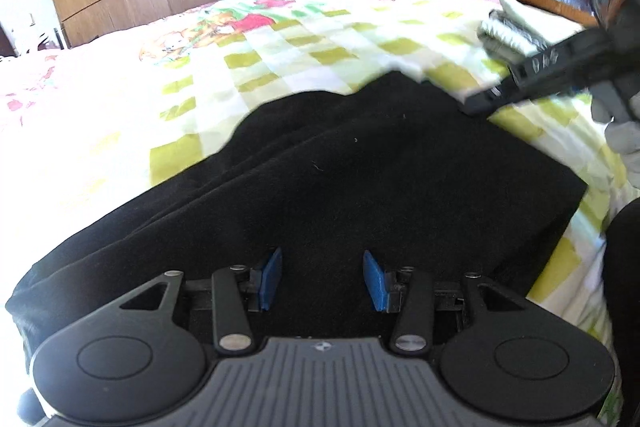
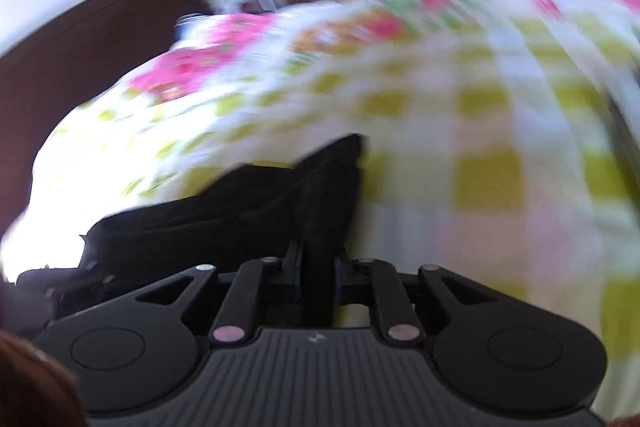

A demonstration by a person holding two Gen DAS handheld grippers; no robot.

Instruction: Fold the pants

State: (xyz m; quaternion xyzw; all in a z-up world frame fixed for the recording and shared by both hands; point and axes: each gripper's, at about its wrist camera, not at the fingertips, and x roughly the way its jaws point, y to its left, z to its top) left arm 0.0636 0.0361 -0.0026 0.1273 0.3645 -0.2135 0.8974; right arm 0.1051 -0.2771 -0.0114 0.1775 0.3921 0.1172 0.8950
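Plainly, left tongs stood apart over black pants; right tongs clamped a fold, view blurred.

Right tool pinching black pants — checked bedspread, blurred

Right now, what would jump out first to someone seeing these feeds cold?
The black pants dominate, spread across the green-and-white checked bedsheet. The right claw has pinched a fold of them at their far right corner, while the left claw hangs open over the near edge.
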